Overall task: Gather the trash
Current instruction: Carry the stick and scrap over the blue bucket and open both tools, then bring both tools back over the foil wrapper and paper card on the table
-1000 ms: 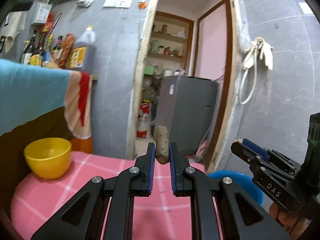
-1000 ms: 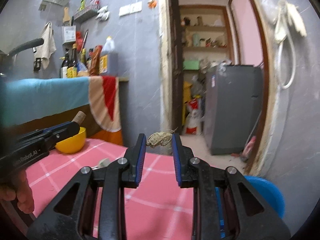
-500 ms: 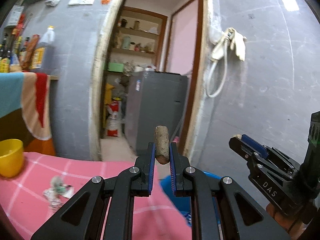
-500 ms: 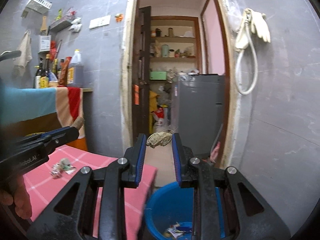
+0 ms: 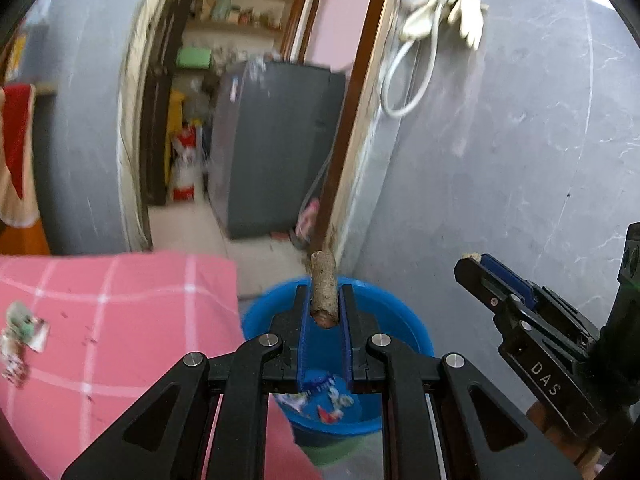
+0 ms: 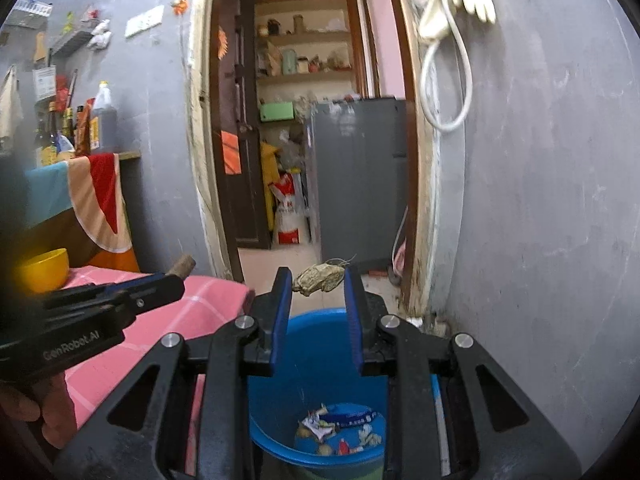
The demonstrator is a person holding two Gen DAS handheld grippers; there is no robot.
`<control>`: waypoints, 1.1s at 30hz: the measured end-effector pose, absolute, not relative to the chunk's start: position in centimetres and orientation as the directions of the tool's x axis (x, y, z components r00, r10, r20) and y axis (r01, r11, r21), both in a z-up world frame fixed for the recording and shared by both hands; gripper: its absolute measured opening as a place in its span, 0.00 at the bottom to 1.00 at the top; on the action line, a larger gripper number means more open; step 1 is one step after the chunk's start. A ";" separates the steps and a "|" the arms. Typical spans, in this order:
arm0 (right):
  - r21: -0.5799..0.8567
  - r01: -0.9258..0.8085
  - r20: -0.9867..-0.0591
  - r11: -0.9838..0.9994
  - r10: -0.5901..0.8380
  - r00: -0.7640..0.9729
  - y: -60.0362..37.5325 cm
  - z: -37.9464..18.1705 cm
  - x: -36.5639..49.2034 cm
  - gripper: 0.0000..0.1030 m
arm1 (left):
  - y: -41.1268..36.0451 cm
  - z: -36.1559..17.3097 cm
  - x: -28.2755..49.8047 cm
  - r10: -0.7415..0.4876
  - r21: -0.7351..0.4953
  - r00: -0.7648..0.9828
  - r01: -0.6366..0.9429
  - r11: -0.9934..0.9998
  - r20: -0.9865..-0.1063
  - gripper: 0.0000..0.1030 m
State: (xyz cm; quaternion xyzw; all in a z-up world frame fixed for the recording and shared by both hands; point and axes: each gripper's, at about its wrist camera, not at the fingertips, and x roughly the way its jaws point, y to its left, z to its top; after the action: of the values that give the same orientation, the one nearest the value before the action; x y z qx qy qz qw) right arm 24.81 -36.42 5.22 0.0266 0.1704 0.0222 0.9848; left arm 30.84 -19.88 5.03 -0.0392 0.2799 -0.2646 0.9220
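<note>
My left gripper point(image 5: 323, 304) is shut on a short brown stick point(image 5: 322, 285) that stands up between its blue pads, above the rim of a blue bucket point(image 5: 408, 322). My right gripper point(image 6: 318, 286) is shut on a crumpled brownish scrap point(image 6: 319, 279) held crosswise at its fingertips, over the same blue bucket point(image 6: 320, 364). Wrappers point(image 6: 340, 434) lie at the bucket's bottom. Each gripper shows in the other's view: the right gripper point(image 5: 480, 268) at the right edge, the left gripper point(image 6: 176, 280) at the left with the stick point(image 6: 183, 265) poking out.
A table with a pink checked cloth point(image 5: 120, 304) stands left of the bucket, with crumpled wrappers point(image 5: 24, 334) on it and a yellow bowl point(image 6: 44, 270) further back. A grey wall point(image 5: 500, 160) is close on the right. An open doorway with a grey cabinet point(image 6: 356, 176) lies beyond.
Both grippers swung right from over the pink table to above the blue bucket and tipped downward, each still holding its piece. The yellow bowl left the left wrist view.
</note>
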 end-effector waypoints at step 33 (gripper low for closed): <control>0.106 -0.002 -0.467 0.994 0.052 0.883 -37.9 3.4 27.6 0.74 | -18.2 2.5 32.4 -0.451 -0.235 0.680 0.391 0.890 -0.578 0.49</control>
State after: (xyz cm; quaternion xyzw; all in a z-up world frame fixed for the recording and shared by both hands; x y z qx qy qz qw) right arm 27.61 -37.87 3.38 0.0514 0.2419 0.0138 0.9688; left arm 32.37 -18.21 2.46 -0.0461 0.3274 -0.2299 0.9153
